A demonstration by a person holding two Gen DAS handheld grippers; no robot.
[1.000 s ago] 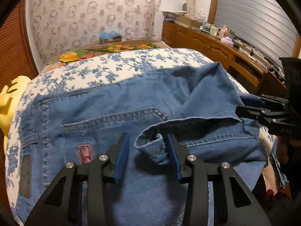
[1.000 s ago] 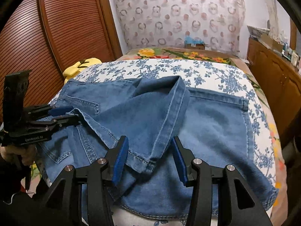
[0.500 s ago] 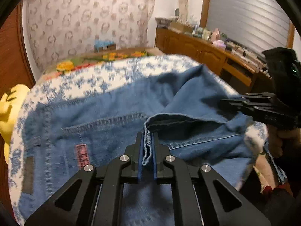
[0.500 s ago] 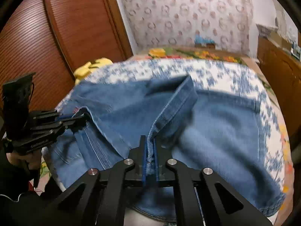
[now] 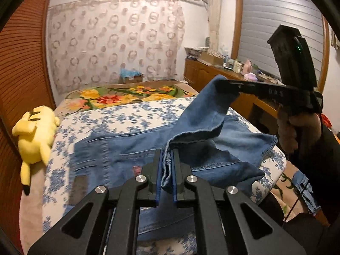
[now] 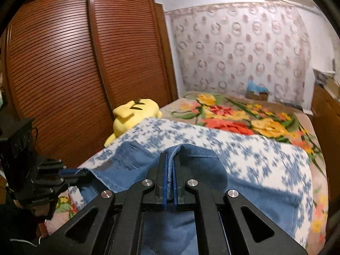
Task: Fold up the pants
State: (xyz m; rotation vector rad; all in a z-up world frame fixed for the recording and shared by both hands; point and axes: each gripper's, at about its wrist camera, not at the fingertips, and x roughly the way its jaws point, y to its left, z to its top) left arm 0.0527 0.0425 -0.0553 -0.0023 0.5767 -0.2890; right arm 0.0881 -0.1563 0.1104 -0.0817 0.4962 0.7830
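Observation:
Blue denim pants [image 5: 127, 148] lie on a bed with a blue-flowered white sheet [image 5: 131, 116]. In the left wrist view my left gripper [image 5: 166, 153] is shut on a bunched hem edge of the pants and holds it above the bed. My right gripper [image 5: 225, 83], held by a hand at the right, pinches another part of the same edge higher up, and cloth hangs between the two. In the right wrist view my right gripper [image 6: 169, 156] is shut on a denim hem [image 6: 176, 148]. My left gripper [image 6: 73, 173] shows at the left, gripping the pants [image 6: 244, 182].
A yellow plush toy [image 5: 36, 131] lies at the bed's left edge, beside a slatted wooden wardrobe [image 6: 74, 63]. A floral blanket [image 5: 127, 95] covers the far end of the bed. A cluttered wooden sideboard [image 5: 223, 72] runs along the right.
Both grippers went from open around the hem edges to shut on them. Both have since risen, lifting the denim edge off the bed.

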